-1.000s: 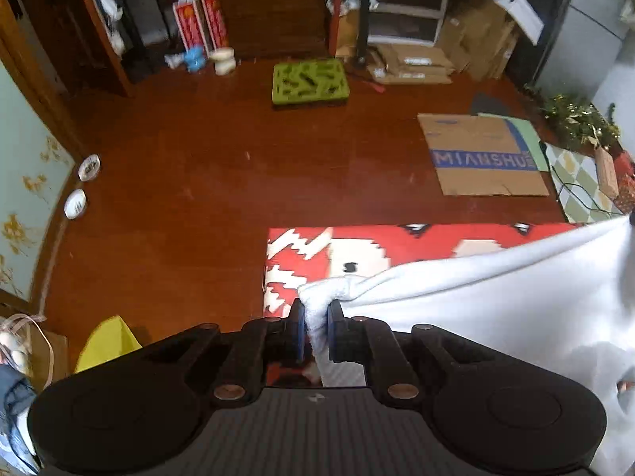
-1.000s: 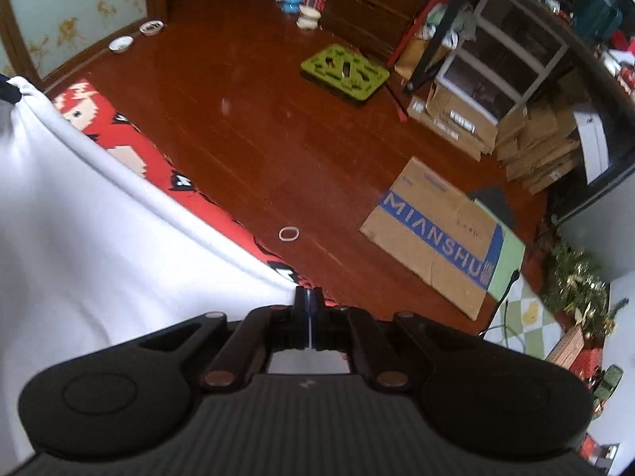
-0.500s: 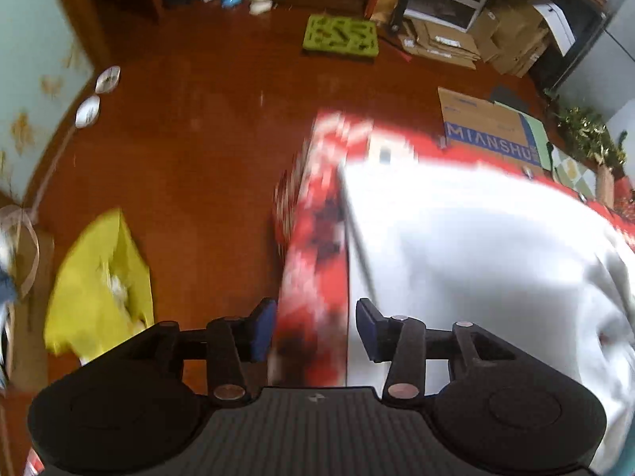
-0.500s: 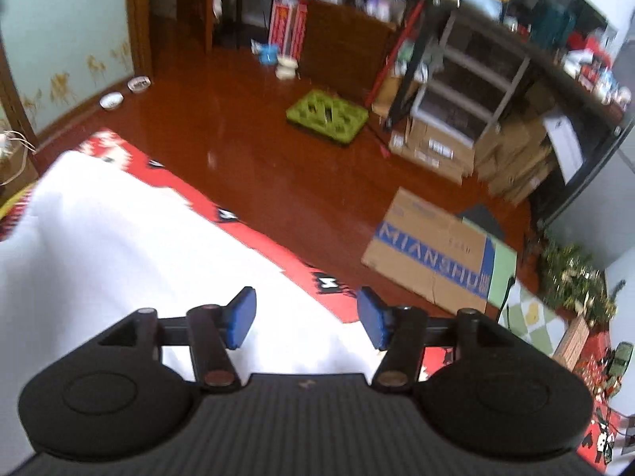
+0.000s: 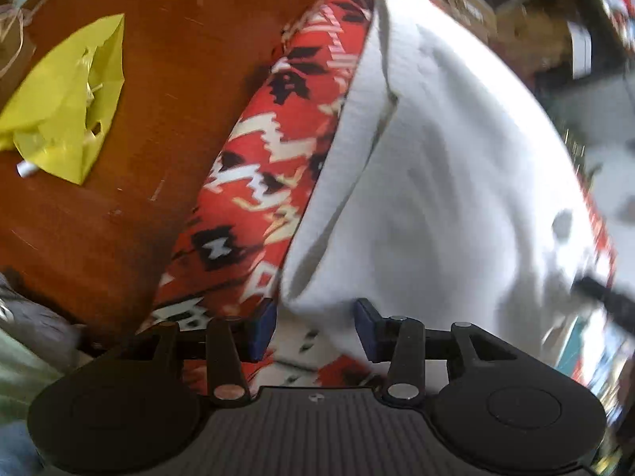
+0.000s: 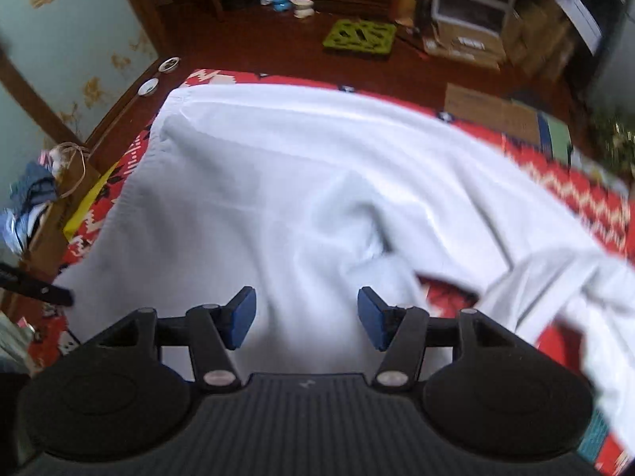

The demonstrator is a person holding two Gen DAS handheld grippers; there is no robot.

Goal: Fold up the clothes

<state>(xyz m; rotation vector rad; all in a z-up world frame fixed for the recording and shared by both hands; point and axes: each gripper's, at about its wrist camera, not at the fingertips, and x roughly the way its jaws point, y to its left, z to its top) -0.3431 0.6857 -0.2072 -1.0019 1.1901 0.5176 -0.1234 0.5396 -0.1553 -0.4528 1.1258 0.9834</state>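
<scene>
Both sets of jaws stood wide apart and held nothing. The left gripper [image 5: 314,323] hung at a corner of the white garment [image 5: 436,182], the right gripper [image 6: 305,319] above its middle. The garment [image 6: 301,182] lay spread, rumpled, over a red patterned blanket [image 5: 274,131]. A yellow bag [image 5: 67,95] sat on the wooden floor [image 5: 178,39] beside it.

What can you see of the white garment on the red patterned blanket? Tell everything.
The white garment looks like soft knit cloth with a ribbed band along one edge. It lies spread and wrinkled over the red patterned blanket, one part trailing off to the right. Both tongs, left and right, are open above it, not gripping.
</scene>
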